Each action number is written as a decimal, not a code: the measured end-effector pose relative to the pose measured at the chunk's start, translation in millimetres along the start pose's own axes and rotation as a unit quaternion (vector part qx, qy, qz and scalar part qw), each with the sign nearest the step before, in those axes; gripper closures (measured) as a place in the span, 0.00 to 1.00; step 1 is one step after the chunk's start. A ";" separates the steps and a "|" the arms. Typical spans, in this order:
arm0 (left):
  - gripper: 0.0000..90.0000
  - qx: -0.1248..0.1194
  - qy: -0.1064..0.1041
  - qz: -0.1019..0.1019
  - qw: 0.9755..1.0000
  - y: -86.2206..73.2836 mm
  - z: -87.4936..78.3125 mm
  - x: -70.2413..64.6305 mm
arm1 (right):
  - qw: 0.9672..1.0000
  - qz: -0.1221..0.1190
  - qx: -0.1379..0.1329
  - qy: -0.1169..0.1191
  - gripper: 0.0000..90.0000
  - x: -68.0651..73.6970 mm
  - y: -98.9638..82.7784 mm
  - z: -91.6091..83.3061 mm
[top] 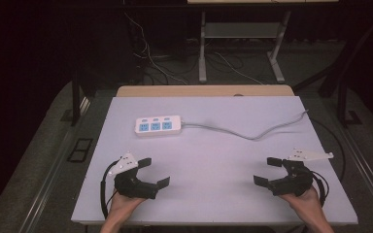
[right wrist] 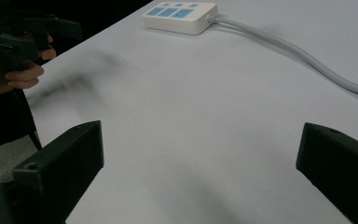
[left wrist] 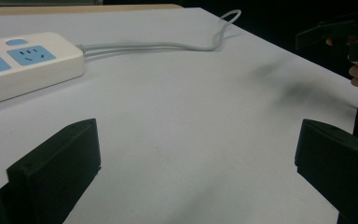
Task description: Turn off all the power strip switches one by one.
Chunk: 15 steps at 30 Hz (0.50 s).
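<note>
Left gripper: the black two-jaw left gripper (top: pixel 155 171) is hovering low at the near left of the pale grey table top (top: pixel 213 165), jaws spread wide, gripping nothing.
Power strip: the white plastic power strip with three blue sockets (top: pixel 158 125) is lying flat toward the far left, well apart from both grippers.
Cable: its grey cable (top: pixel 252 133) is trailing rightward off the table edge.
Right gripper: the black two-jaw right gripper (top: pixel 267 170) is hovering at the near right, jaws wide apart, empty.

Left tool (top: pixel 151 173) agape, right tool (top: pixel 268 171) agape
</note>
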<state>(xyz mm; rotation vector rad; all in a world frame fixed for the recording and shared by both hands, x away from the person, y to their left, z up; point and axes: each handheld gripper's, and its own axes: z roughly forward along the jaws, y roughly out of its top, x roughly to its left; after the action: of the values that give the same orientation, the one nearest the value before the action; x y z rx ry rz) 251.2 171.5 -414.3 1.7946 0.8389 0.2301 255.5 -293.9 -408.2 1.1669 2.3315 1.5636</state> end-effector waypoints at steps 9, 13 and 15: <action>0.00 -0.003 -0.007 0.002 1.000 0.5 0.4 -1.0 | 1.000 0.004 -0.004 0.004 0.01 2.1 -0.6 -0.9; 0.00 0.001 -0.006 -0.001 1.000 0.6 0.4 -0.4 | 1.000 0.005 0.001 0.004 0.01 3.3 -0.6 -0.1; 0.00 0.007 -0.008 0.002 1.000 0.4 0.8 -1.7 | 1.000 0.005 0.003 0.002 0.01 3.4 -0.9 -0.3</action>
<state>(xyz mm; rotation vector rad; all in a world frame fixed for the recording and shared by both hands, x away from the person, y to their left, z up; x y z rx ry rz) 250.6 169.7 -413.9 1.8095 0.8280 0.2116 252.6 -292.1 -407.8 1.1796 2.3385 1.5658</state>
